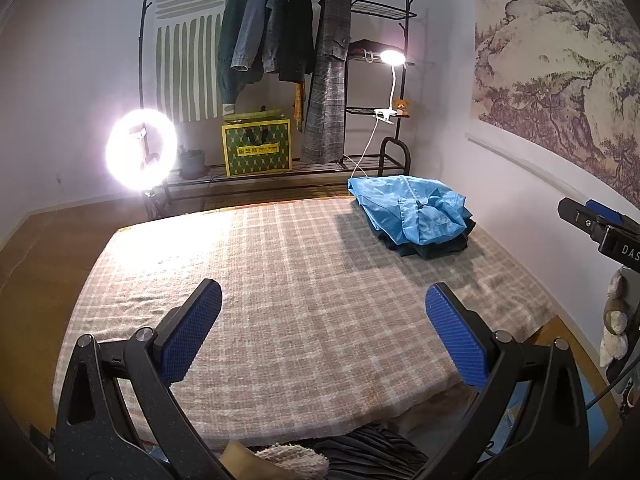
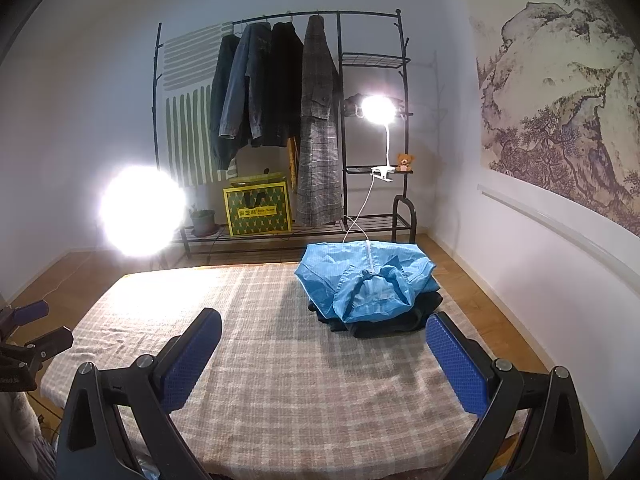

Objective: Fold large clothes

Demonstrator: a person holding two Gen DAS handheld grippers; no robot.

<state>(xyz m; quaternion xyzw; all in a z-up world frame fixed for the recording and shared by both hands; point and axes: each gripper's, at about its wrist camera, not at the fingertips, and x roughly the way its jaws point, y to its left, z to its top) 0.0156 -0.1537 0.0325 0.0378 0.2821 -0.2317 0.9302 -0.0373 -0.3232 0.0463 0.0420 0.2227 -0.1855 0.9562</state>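
- A yellow-edged green patterned gift bag (image 2: 257, 209) with dark handles stands on the bottom shelf of the black metal clothes rack (image 2: 339, 80); its contents cannot be seen, and a flat green item lies across its top.
- Beside it on the same shelf sits a small dark pot with a plant (image 2: 203, 221).
- The rack holds four hanging garments: a dark green jacket, a denim jacket, a black coat and a grey checked long coat (image 2: 318, 140). A small brown teddy bear (image 2: 405, 162) sits on a side shelf, next to a white clip-on lamp (image 2: 378, 110) that is lit.
- The folded light-blue zip jacket (image 2: 366, 280) lies on top of darker folded clothes at the far right part of the beige plaid blanket (image 2: 260, 360) covering the bed.
- The left gripper (image 1: 323, 332) hovers over the near part of the blanket, jaws spread wide, holding nothing.
- The right gripper (image 2: 323, 354) is likewise wide apart and empty, near the jacket pile but not touching it.
- A bright ring light (image 1: 141, 149) glares at the left; a landscape wall hanging (image 2: 560, 100) covers the right wall; the floor is wooden.
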